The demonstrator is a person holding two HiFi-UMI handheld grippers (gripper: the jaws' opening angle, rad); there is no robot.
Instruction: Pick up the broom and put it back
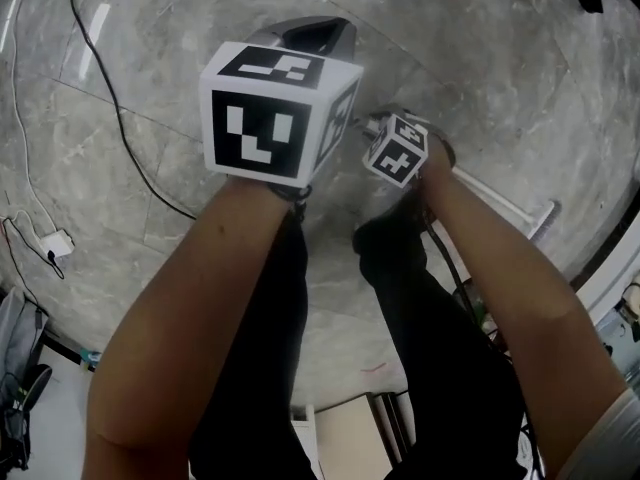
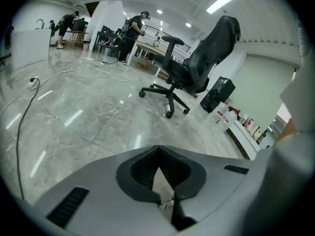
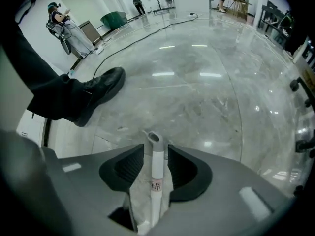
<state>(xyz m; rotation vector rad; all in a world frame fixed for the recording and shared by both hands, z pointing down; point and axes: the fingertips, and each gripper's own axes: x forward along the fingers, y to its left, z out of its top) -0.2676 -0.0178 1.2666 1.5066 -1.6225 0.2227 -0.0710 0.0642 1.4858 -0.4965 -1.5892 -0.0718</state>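
two claws: the right claw (image 3: 155,151) is released, jaws apart, with the white broom handle (image 3: 156,181) running along the gap between them, its grey cap (image 3: 153,137) just past the tips. left of the right claw, the left claw (image 2: 157,149) is clenched, tips together. beyond the right claw, a black shoe (image 3: 101,90) stands on the marble floor (image 3: 206,92).

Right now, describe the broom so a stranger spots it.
On the grey marble floor, right of the person's black shoe, the broom lies between the right gripper's open jaws. Its straight white handle with grey loop end differs from thin black cables.
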